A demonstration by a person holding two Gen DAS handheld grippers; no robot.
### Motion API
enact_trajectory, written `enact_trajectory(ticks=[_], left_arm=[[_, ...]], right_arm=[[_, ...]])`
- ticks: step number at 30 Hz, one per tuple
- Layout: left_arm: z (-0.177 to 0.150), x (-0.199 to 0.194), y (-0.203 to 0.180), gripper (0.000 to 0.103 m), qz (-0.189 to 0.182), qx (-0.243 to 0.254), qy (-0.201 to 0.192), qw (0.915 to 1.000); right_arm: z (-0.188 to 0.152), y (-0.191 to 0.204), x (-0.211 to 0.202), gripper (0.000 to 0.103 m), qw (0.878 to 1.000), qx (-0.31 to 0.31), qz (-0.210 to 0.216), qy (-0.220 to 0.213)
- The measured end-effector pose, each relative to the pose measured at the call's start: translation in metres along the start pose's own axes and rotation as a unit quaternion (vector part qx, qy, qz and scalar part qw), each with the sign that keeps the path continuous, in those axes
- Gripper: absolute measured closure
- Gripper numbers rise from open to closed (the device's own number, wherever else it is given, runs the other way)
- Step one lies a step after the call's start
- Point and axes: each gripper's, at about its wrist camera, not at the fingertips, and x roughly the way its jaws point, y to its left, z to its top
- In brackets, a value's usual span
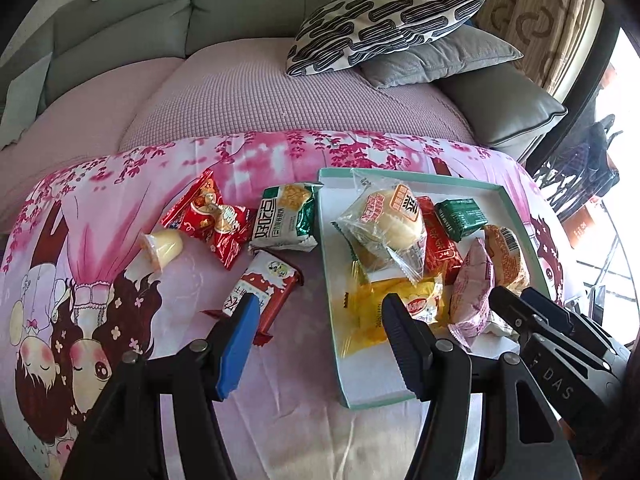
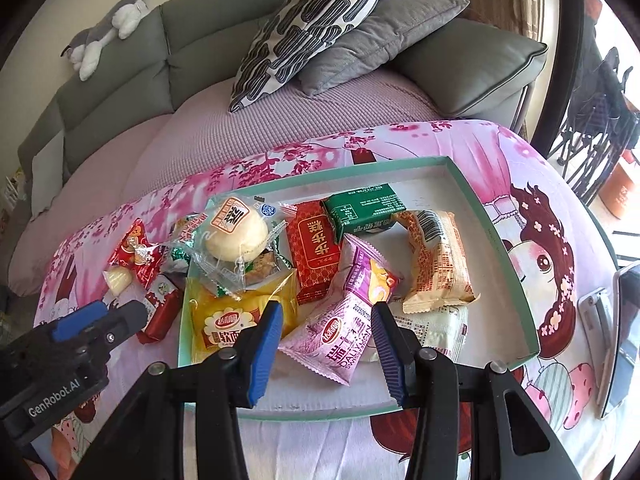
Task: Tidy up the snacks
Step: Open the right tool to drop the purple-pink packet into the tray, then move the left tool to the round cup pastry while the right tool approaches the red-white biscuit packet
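A sofa (image 1: 240,92) with a lilac cover and two stacked pillows (image 1: 384,28) stands behind the table, which is draped in a pink cartoon cloth (image 1: 100,280). On the cloth lies a shallow white tray (image 2: 504,248) with a green rim, and I take that as my landmark.

Inside the tray, a clear-wrapped bun (image 2: 236,232) sits on top of a pile at the left side, with a yellow pack (image 2: 228,320) below it. A red pack (image 2: 316,252) and a green pack (image 2: 364,204) lie near the middle, an orange-tan pack (image 2: 440,264) to the right, and a pink pack (image 2: 344,328) at the near edge.

Left of the tray, on the cloth, are a green-and-white pack (image 1: 286,216), a red bag (image 1: 208,216), a jelly cup (image 1: 160,248) and a red-and-white bar (image 1: 264,288). My left view shows these four clearly; in my right view they are crowded at the tray's left edge and partly hidden.

Only my right view shows a phone (image 2: 624,332) lying right of the tray and a plush toy (image 2: 108,28) on the sofa back.

My left gripper (image 1: 320,312) hangs released, one finger over the bar and the other over the yellow pack, gripping nothing. My right gripper (image 2: 326,320) is also released over the tray's near edge; the pink pack lies between its fingers, but the pads do not press on it.
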Motion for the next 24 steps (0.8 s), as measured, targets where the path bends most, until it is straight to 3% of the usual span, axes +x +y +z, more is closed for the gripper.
enact_trajectory(ticks=[4,6,8,10,18,21,24], left_arm=[[-0.001,0.005,0.004,0.038,0.005,-0.002,0.003,1.0],[-0.002,0.007,0.005,0.038,0.005,-0.004,0.003,1.0],[-0.003,0.011,0.007,0.031,0.012,-0.006,0.006,0.9999],[-0.004,0.016,0.01,0.021,0.028,-0.008,0.009,0.9995],[-0.005,0.017,0.021,0.019,0.055,-0.009,-0.01,0.9984],[-0.005,0.016,0.023,0.006,0.058,-0.01,-0.019,0.9981],[-0.005,0.016,0.026,0.006,0.059,-0.013,-0.024,0.9979]], right_arm=[[-0.001,-0.001,0.007,0.039,1.0,0.003,-0.008,0.01],[-0.002,-0.003,0.011,0.036,1.0,0.008,-0.012,0.015],[-0.003,-0.005,0.014,0.023,1.0,0.013,-0.019,0.02],[-0.003,-0.007,0.016,0.018,0.999,0.016,-0.027,0.02],[-0.004,-0.007,0.021,0.013,0.999,0.016,-0.032,0.026],[-0.004,-0.006,0.02,0.006,0.999,0.017,-0.026,0.022],[-0.004,-0.005,0.02,0.003,0.999,0.014,-0.023,0.018]])
